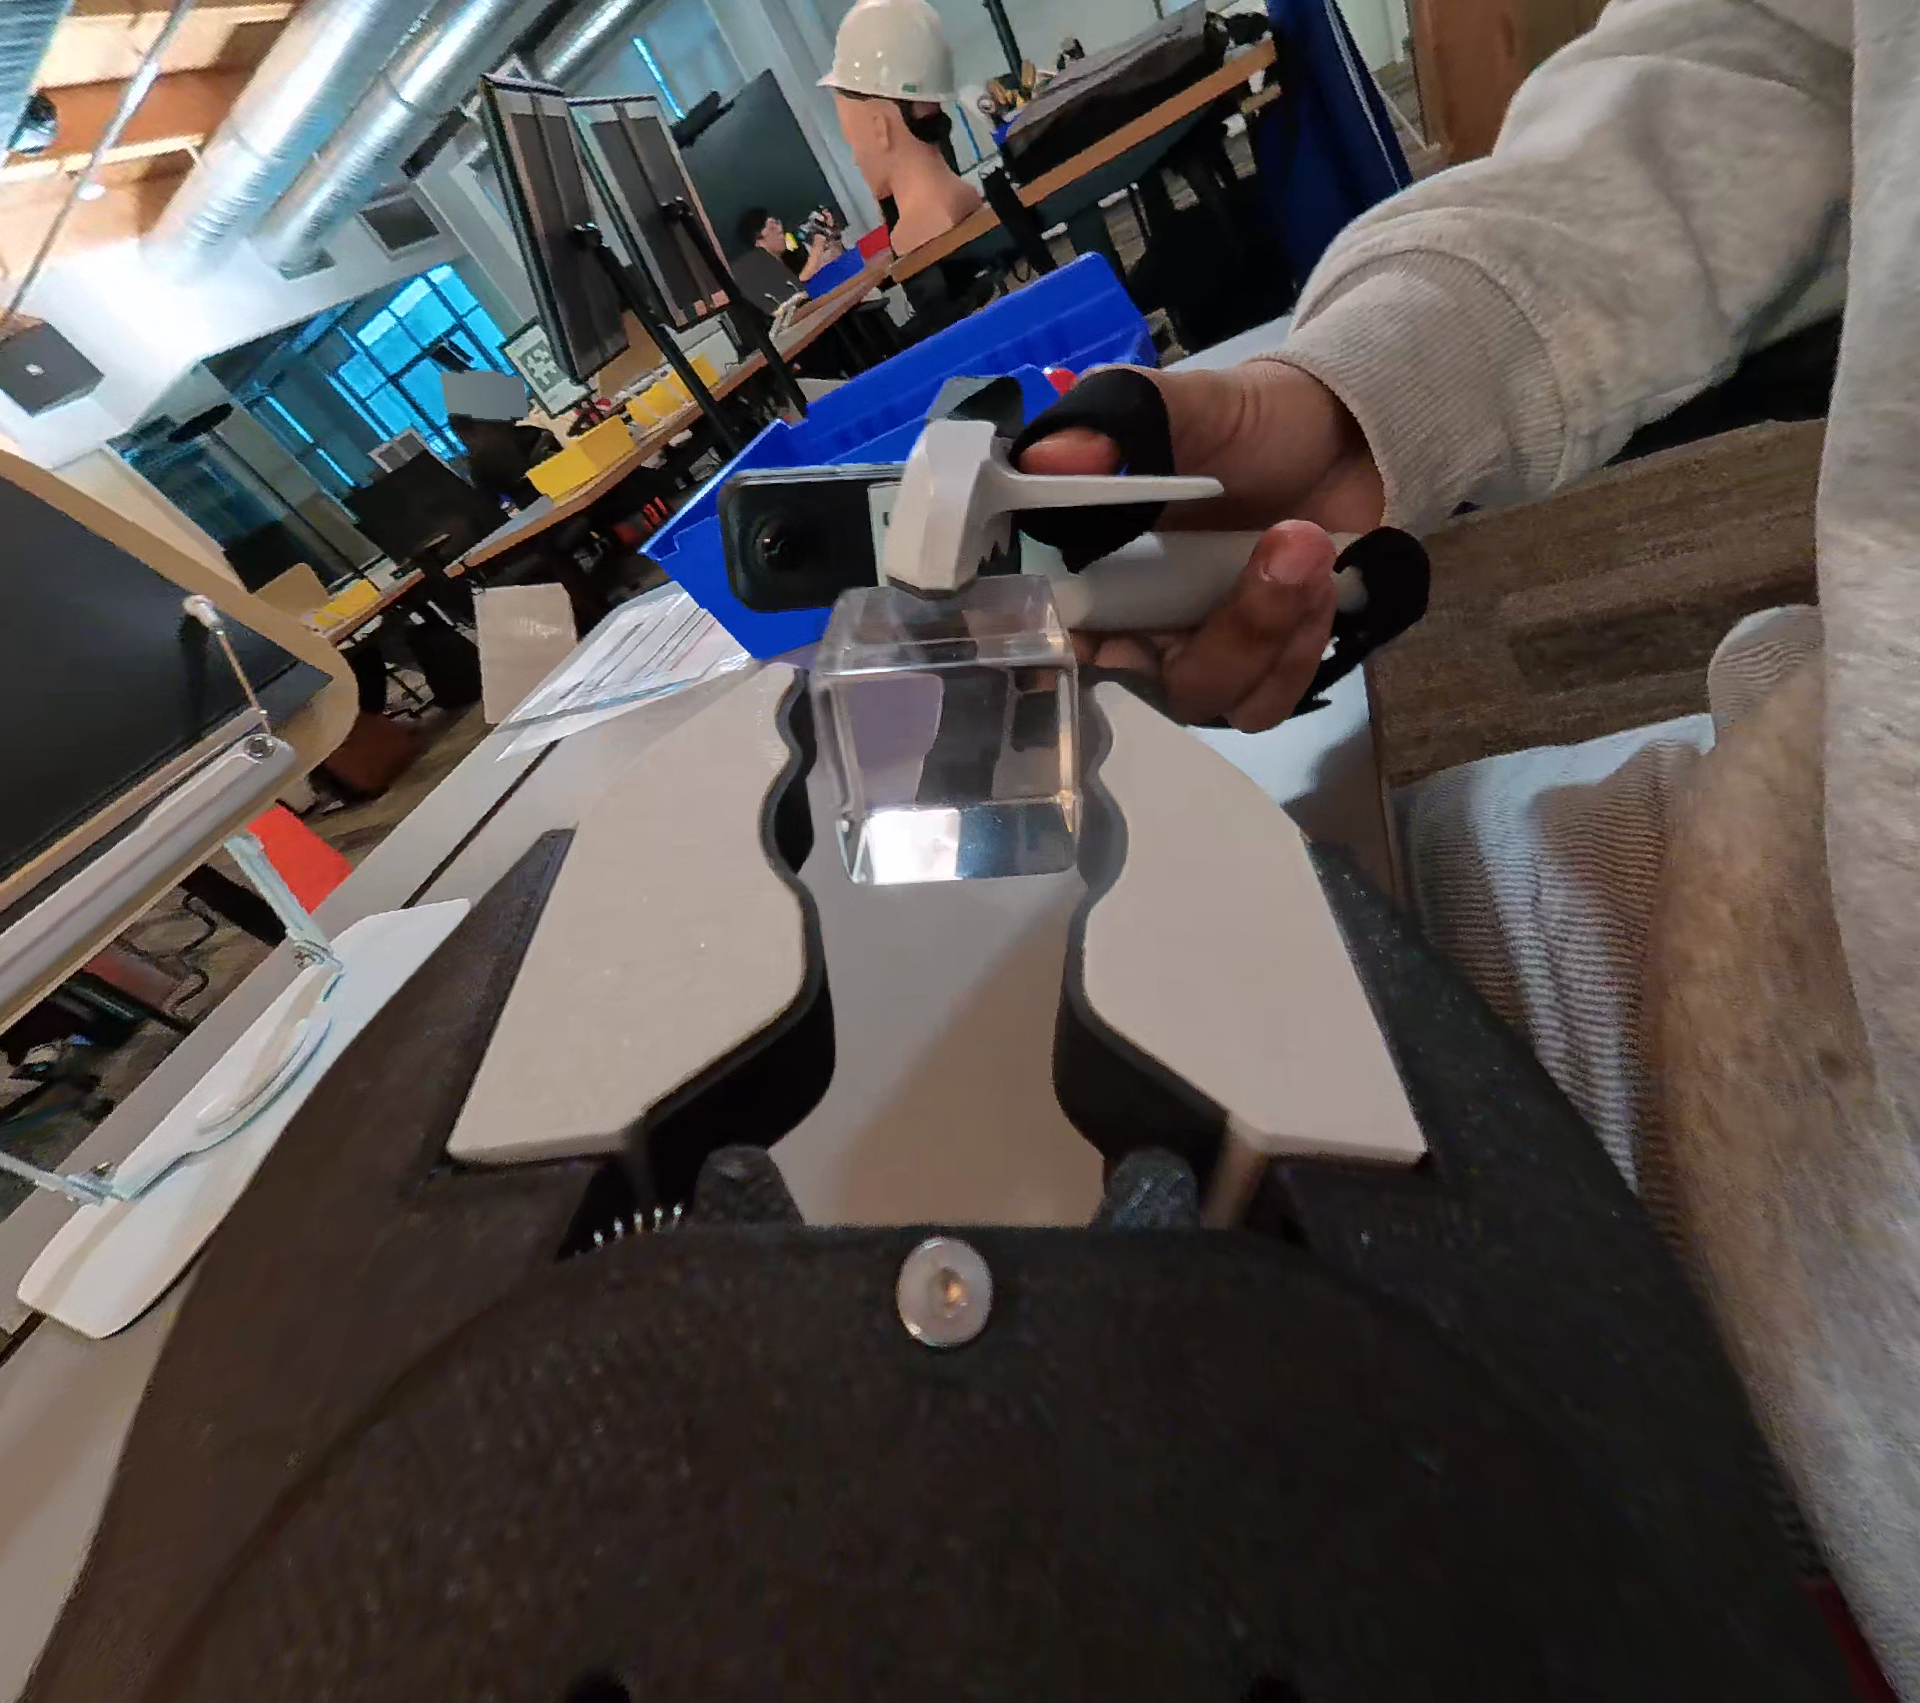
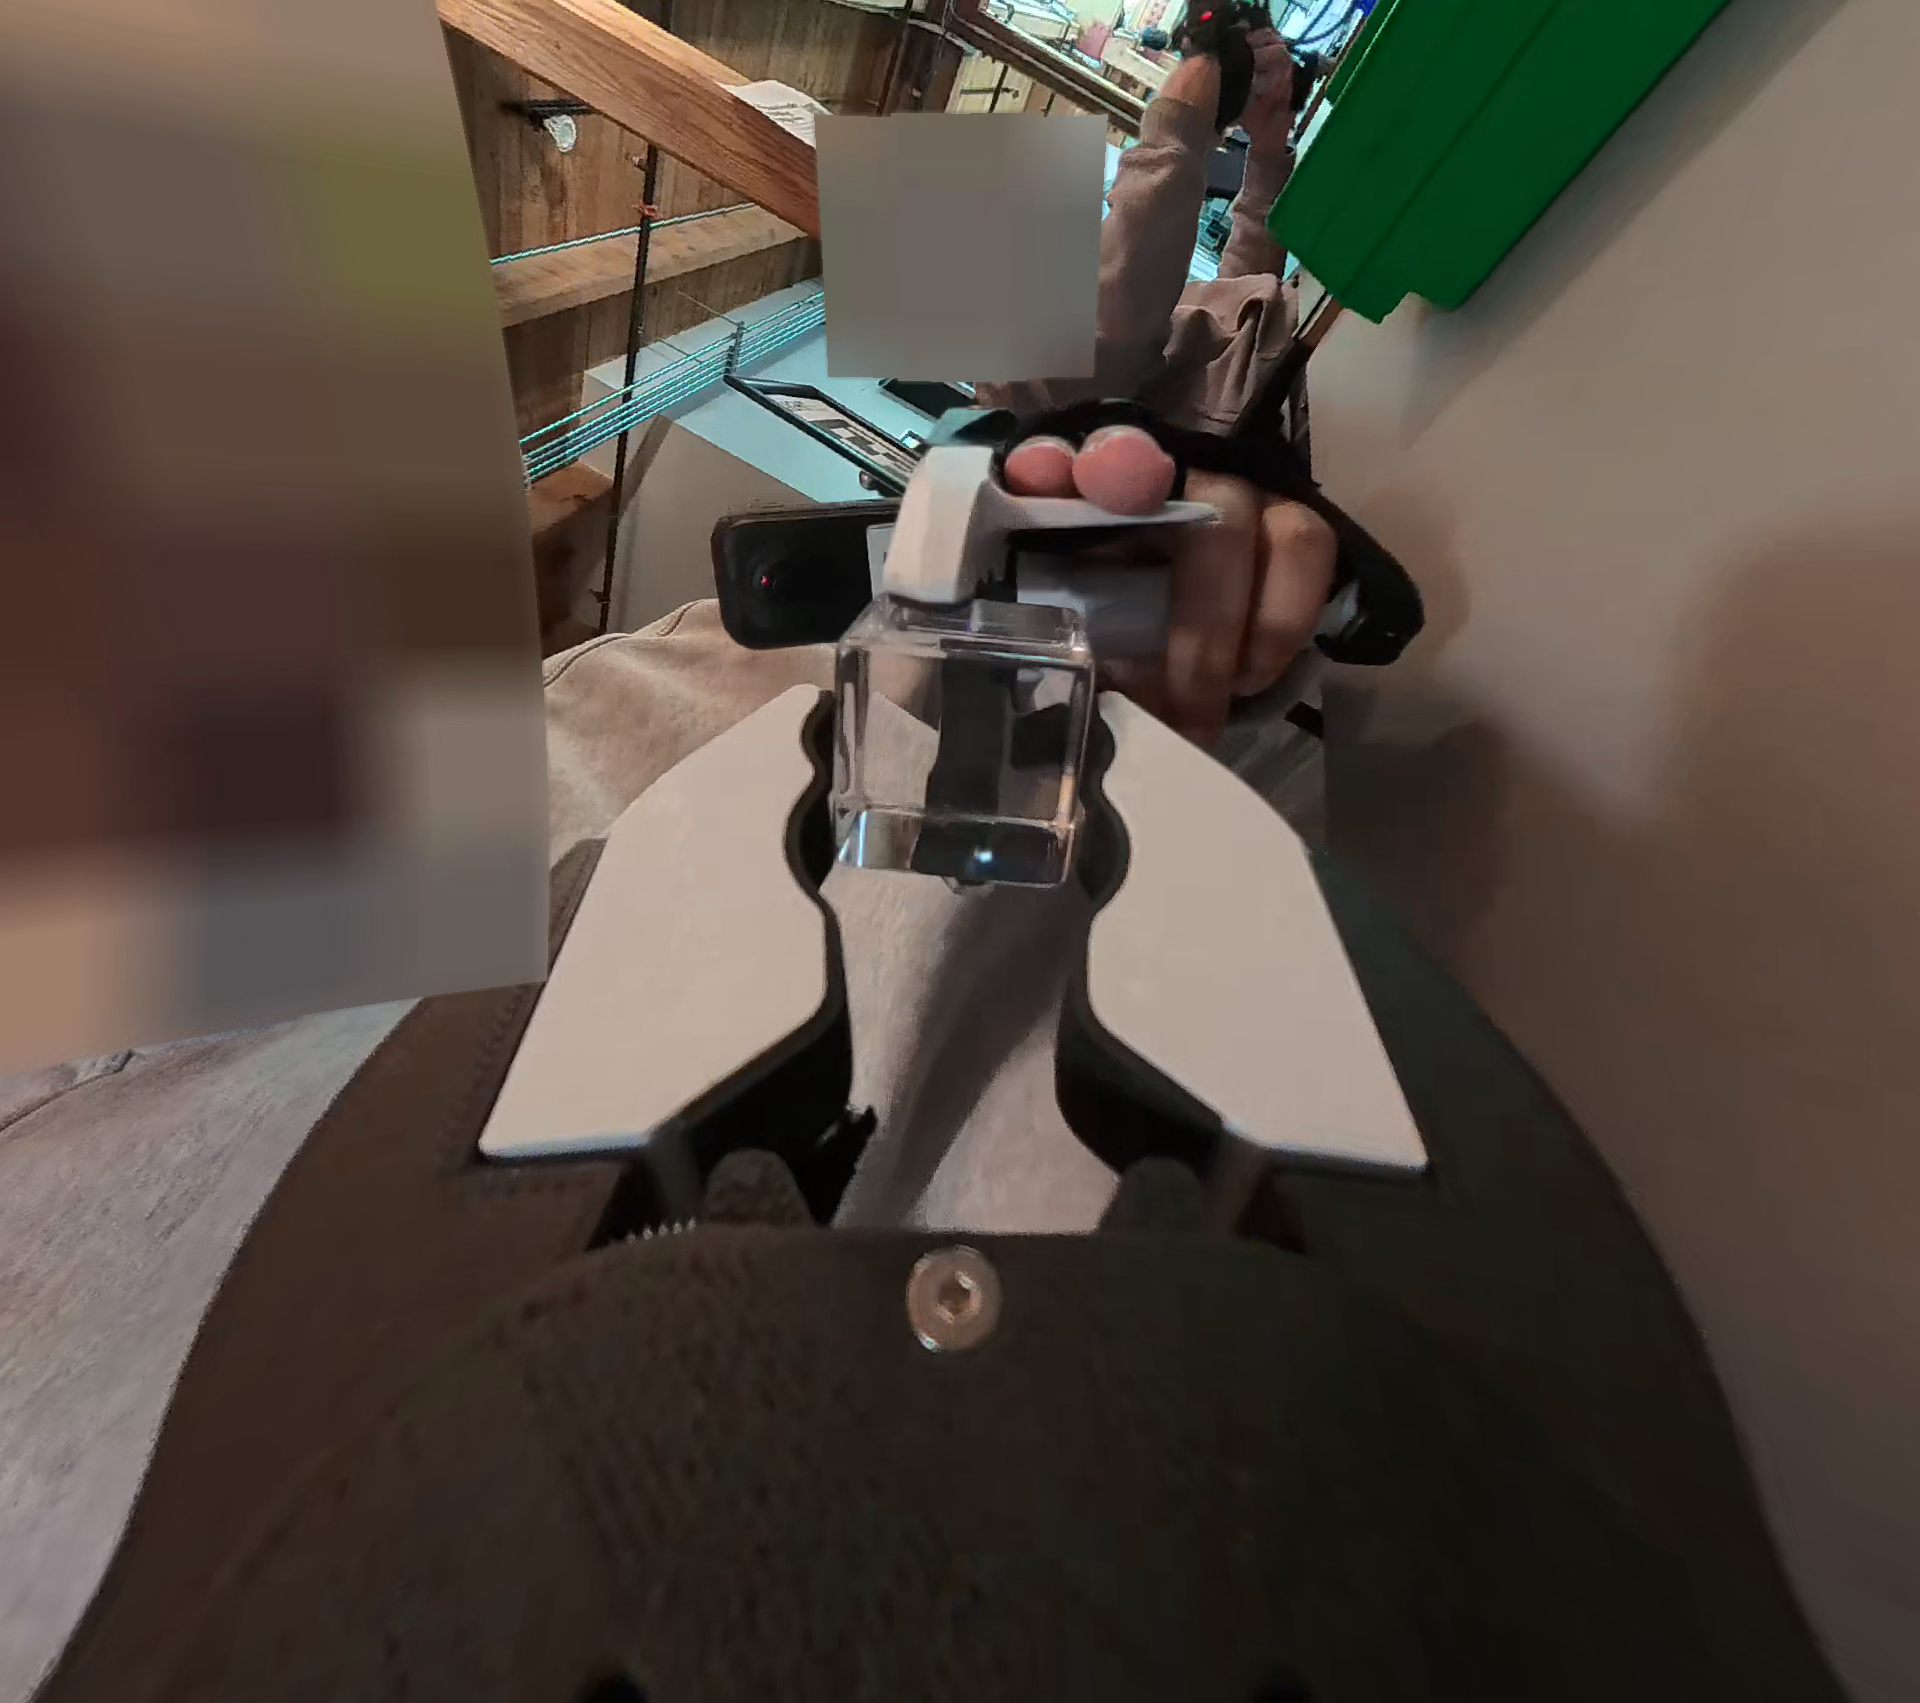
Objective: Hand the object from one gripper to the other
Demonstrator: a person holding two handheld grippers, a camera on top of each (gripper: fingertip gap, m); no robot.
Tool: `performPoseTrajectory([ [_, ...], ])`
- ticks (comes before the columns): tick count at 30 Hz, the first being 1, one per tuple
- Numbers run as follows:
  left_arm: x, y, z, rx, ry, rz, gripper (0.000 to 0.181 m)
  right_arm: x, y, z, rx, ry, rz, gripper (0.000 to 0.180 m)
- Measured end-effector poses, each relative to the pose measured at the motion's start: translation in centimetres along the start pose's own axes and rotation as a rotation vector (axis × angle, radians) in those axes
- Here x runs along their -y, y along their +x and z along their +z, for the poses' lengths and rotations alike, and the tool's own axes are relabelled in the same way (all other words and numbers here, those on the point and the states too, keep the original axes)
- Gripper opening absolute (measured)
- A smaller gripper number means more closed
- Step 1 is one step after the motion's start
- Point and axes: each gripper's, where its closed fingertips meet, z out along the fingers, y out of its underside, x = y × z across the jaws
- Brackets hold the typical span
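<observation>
Both grey-fingered grippers of mine clamp one clear acrylic cube (image 1: 945, 744).
Left gripper (image 1: 945, 760) meets right gripper (image 2: 961, 780) tip-to-tip; blue plastic bin (image 1: 914, 448) sits behind.

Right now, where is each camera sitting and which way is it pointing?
Left wrist view: on the left gripper, looking along its fingers at the clear cube, the right gripper and a grey-sleeved hand behind.
Right wrist view: on the right gripper, facing the opposite way; the other hand shows.
Shared: the cube sits between both grippers' fingers, cameras facing each other.
</observation>
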Motion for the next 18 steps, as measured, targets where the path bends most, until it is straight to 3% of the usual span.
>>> performPoseTrajectory([
  [1, -0.1, 0.2, 0.0, -0.006, -0.003, 0.002, 0.048, 0.0, 0.0, 0.0, 0.003, 0.000, 0.006, 0.045],
  [6, -0.7, -0.1, 0.2, -0.025, -0.051, -0.078, 0.046, 0.4, 0.7, -0.2, -0.020, 0.038, 0.039, 0.046],
  [8, -1.5, -0.4, 0.4, -0.003, -0.108, -0.069, 0.046, 1.3, 1.5, -0.6, -0.075, 0.093, 0.022, 0.065],
  [12, -4.5, -1.2, 0.6, 0.074, -0.304, -0.009, 0.046, 4.3, 3.5, -3.3, -0.340, 0.279, -0.134, 0.102],
  [18, -7.9, -2.5, 0.1, 0.188, -0.604, 0.163, 0.046, 3.8, 4.1, -3.4, -0.820, 0.014, -0.690, 0.075],
])
